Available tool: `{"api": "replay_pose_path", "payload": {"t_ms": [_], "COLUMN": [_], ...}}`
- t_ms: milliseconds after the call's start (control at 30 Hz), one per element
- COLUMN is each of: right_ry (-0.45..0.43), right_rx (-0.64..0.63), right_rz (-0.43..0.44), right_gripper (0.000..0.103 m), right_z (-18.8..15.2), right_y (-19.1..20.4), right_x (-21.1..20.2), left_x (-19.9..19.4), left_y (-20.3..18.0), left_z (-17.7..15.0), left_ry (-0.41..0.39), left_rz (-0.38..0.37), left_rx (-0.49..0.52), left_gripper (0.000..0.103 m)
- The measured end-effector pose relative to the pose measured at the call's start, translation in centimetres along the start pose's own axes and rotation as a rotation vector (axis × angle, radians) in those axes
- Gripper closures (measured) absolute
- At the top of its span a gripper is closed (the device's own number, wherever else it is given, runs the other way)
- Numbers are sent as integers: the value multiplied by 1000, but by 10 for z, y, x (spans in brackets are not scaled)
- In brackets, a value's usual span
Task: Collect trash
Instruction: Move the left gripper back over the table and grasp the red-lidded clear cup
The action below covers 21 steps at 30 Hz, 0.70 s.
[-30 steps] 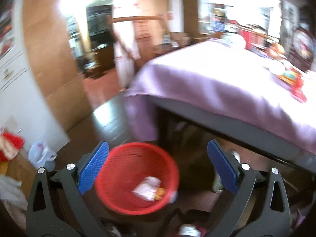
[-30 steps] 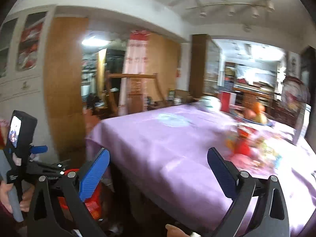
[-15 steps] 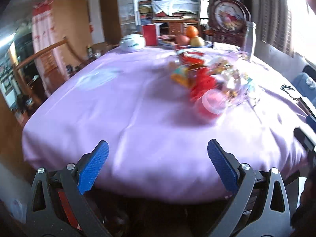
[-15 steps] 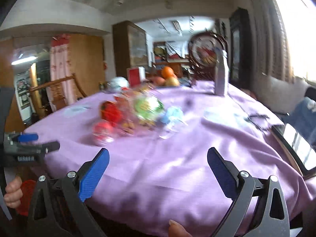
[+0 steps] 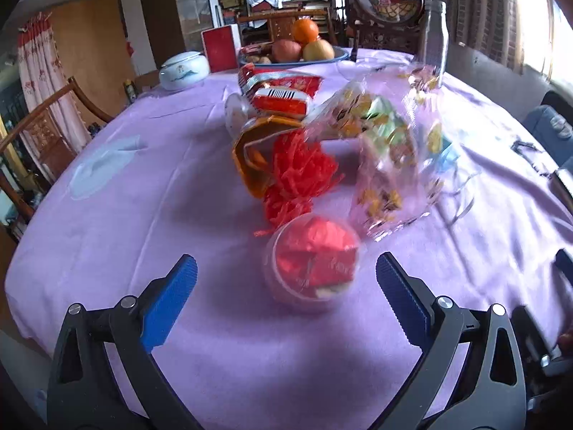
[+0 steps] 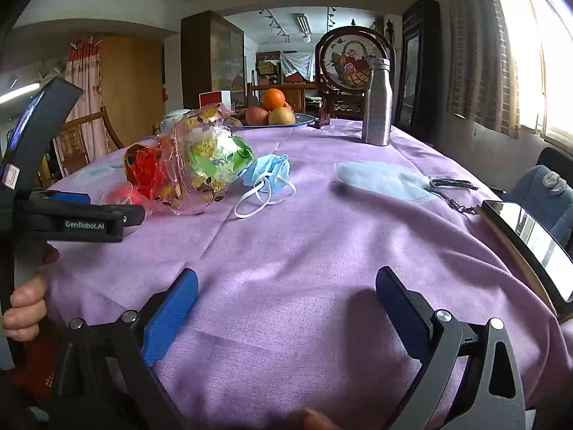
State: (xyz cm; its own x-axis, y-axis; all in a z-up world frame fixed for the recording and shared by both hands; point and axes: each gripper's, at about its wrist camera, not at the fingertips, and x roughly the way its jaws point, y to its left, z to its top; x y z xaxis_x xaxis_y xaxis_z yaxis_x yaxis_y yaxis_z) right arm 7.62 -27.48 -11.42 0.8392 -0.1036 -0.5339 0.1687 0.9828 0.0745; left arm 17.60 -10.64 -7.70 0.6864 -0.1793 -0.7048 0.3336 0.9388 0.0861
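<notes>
A heap of trash lies on the purple tablecloth (image 5: 179,322): a clear plastic cup stuffed with red wrapper (image 5: 313,261), red shredded netting (image 5: 297,175), an orange wrapper (image 5: 252,157), a crinkled clear printed bag (image 5: 390,157) and red packets (image 5: 283,98). My left gripper (image 5: 285,290) is open, its blue pads either side of the cup and just short of it. In the right wrist view the same heap (image 6: 179,165) sits at the left with a blue face mask (image 6: 268,172) beside it. My right gripper (image 6: 286,301) is open over bare cloth with nothing in it.
A fruit dish (image 6: 274,114), a steel bottle (image 6: 376,102), a white lidded bowl (image 5: 184,70) and a red box (image 5: 219,48) stand at the far side. A second mask (image 6: 383,179), keys (image 6: 453,193) and a phone (image 6: 530,243) lie on the right. Wooden chair (image 5: 32,136) at left.
Both views swung up from the floor and the red bin onto the tabletop. The left gripper has come in close to the red-filled cup; the right now faces the bare cloth.
</notes>
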Motion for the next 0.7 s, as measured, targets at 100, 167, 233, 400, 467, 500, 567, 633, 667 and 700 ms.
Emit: {"api": "replay_pose_path", "payload": {"t_ms": [100,167,233,400,467,500,567,633,667,700], "right_ry": [-9,-15,-23,-48,-46,-45,-38,-26,-30,-42], "right_rx": [1,1,0,-3,-7,-6,-5,2,10,19], "right_rz": [1,2,2,9,15,15,13,21,37,58], "right_gripper": [5,5,5,5,5,5,5,5,5,5], "right_z": [-1,-2,-3,-6,-6,-6,-5,-2,0,5], "right_y": [1,2,2,2,2,2,2,2,2,3], "right_x": [0,-1,-1,-3,-3,-3,-3,-5,-7,-11], "left_x": [2,-1,0,-4,-13,-19,-30,-39,-43,-46], "left_y": [-2,0,1,14,21,26,39,53,60,64], "left_z": [2,-1,-3,-10,-15,-18,-26,-34,-38,-40], "left_ry": [-2,-10,-1,-17,-45,-56,-73,-83,-86,-88], "left_rz": [25,11,-7,-62,-47,-43,-34,-21,-18,-16], "left_rx": [6,6,8,-38,-46,-54,-79,-106,-120,-129], "left_gripper": [7,15,32,48,48,48,48,48,48,48]}}
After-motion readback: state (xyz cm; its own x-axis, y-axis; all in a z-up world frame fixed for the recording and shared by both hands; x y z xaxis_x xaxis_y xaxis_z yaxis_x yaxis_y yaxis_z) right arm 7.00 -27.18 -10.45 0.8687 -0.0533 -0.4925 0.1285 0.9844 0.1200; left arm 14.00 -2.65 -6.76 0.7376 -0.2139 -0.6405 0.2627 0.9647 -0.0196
